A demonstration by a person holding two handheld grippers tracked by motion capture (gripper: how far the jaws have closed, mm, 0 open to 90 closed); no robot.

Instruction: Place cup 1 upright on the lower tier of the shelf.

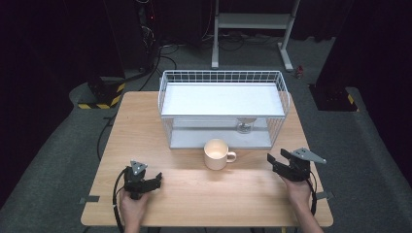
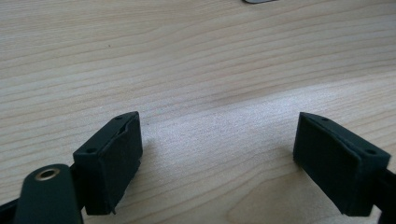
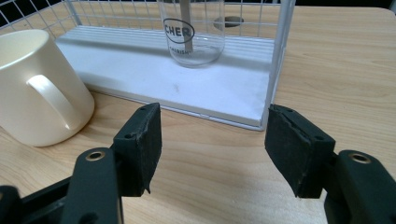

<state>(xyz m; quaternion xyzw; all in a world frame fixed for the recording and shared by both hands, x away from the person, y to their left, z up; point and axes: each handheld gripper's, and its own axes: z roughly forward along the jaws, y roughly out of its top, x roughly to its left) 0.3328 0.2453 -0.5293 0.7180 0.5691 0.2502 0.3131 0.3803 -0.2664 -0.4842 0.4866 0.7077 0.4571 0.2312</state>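
A cream mug stands upright on the wooden table, just in front of a white wire rack; its handle points right. On the rack's lower shelf stands a clear glass with printed lettering. My right gripper hovers right of the mug, open with nothing between its pads. In the right gripper view the mug is at the left, the glass is ahead behind the rack's wires, and the gripper faces the rack's corner. My left gripper rests low at the front left, open over bare wood.
The rack has a solid white top shelf and a white base. Bare tabletop lies between the two grippers and left of the rack. Dark floor, cables and a metal stand are beyond the table.
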